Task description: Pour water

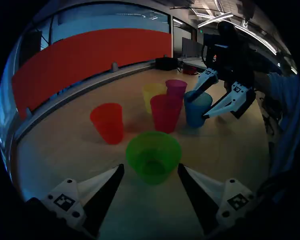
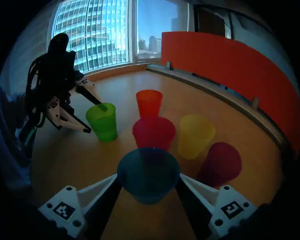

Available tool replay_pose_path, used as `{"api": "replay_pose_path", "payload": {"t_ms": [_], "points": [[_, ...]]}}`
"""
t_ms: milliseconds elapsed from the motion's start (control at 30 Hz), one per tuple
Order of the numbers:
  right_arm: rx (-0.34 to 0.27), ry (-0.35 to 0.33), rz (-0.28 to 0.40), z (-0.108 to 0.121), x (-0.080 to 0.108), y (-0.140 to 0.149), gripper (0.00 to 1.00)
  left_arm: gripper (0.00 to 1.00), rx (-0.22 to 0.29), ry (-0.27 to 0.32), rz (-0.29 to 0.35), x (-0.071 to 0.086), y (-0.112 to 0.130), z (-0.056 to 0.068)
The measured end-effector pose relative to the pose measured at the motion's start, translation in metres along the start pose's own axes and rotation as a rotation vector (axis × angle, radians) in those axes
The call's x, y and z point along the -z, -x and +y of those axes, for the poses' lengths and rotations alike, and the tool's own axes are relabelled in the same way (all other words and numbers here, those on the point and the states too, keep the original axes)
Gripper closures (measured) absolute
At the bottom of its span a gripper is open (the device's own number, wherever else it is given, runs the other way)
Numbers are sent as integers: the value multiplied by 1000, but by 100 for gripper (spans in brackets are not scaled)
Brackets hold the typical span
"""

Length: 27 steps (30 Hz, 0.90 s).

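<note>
Left gripper (image 1: 150, 167): jaws wide, tips pressing both sides of the green cup (image 1: 153, 154), right there between them.
Right gripper (image 2: 148, 178): same story, clamped on the blue cup (image 2: 148, 172).
Cups: upright on the table (image 1: 230, 160), mouths up, axes vertical.
Right gripper view: windows (image 2: 98, 36) behind the left gripper.
Left gripper view: sleeve (image 1: 288, 116) beside the right gripper.

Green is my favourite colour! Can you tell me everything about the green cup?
The green cup looks like see-through plastic. It is round and wider at its open top than at its bottom. It stands upright on the wooden table. It sits between the two fingers of the left claw, with one finger close on each side. I can't tell whether they squeeze it, or whether there's any water inside.
</note>
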State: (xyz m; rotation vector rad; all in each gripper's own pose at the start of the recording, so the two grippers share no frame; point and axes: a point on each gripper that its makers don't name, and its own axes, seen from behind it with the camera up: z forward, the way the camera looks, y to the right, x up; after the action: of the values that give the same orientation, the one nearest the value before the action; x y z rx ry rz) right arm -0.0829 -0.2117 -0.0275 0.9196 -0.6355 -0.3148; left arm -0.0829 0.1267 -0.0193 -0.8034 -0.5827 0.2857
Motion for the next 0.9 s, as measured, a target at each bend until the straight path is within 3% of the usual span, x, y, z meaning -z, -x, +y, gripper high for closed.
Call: {"api": "replay_pose_path", "payload": {"t_ms": [467,600,900], "points": [[-12,6,-17,0,-2,13,9,0,-1,-2,-5,2,4,1],[-15,11,-25,1,-2,16,0,0,0,-2,-6,2,5,2],[-24,27,-26,2,9,22,0,0,0,-17,-5,9,7,0]]}}
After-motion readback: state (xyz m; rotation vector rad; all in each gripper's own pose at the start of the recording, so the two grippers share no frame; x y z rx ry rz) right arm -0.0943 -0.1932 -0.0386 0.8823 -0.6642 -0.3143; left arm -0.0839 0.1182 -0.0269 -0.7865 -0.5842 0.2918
